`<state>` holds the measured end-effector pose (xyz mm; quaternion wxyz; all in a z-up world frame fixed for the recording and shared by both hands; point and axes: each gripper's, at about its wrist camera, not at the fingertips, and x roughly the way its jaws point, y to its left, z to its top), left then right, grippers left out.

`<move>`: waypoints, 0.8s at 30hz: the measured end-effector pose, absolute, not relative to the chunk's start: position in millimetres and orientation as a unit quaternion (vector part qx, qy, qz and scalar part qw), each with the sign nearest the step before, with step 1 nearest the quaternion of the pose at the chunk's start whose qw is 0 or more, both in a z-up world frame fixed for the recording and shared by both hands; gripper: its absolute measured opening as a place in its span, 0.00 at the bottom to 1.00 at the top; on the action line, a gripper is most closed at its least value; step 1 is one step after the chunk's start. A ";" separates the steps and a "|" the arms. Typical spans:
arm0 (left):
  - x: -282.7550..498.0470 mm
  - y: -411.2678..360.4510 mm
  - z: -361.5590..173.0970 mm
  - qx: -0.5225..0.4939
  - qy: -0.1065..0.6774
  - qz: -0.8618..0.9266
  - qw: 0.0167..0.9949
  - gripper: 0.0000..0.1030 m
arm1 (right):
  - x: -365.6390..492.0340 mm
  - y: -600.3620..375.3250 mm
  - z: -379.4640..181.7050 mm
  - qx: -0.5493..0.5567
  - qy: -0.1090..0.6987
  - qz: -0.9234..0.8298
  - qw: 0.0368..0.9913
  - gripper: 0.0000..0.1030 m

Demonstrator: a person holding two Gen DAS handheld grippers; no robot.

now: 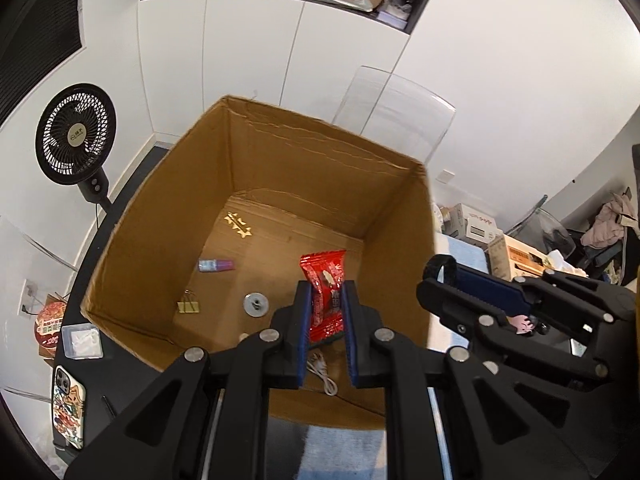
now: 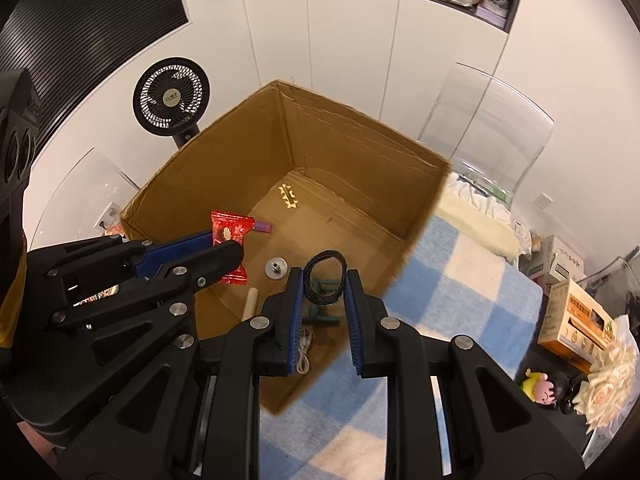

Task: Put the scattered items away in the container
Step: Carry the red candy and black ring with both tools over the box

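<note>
Red foil is what the left tongs point(image 1: 326, 300) pinch: one sweet wrapper point(image 1: 326, 292), upright between the blue pads, held over the open cardboard box point(image 1: 132, 248). White characters are printed on the wrapper, too small to read. The right tongs point(image 2: 325, 284) grip one black hair band point(image 2: 325, 276), standing on edge as a ring between the pads, above the near part of the same box. Both tongs hang side by side, the left one showing in the right wrist view with the wrapper sticking out past its fingertips.

Down on the box floor lie, counted singly: one gold star clip point(image 1: 239, 225) near the far wall, one small pink and blue bottle point(image 1: 216, 265), one gold binder clip point(image 1: 188, 305), one silver washer with a screw point(image 1: 256, 304), one white cable point(image 1: 323, 374) below the left tongs, one pale wooden peg point(image 2: 250, 304), and one green piece point(image 2: 320, 312) partly hidden behind the hair band.

Outside the box, the blue and white checked cloth point(image 2: 460, 280) covers the table. One black fan point(image 1: 76, 134) stands behind, its hub badge unreadable. One phone point(image 1: 69, 412) in a cartoon case lies at the left. One orange carton point(image 2: 576, 316) with unreadable print sits at the right, beside one small pink doll point(image 2: 542, 388).
</note>
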<state>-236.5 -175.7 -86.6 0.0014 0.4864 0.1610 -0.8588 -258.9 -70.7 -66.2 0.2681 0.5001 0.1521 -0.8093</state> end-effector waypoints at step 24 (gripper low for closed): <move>-261.2 -223.5 -134.7 0.524 0.180 -0.832 0.033 0.15 | -290.3 -109.9 -111.7 0.528 0.165 -0.789 0.267 0.24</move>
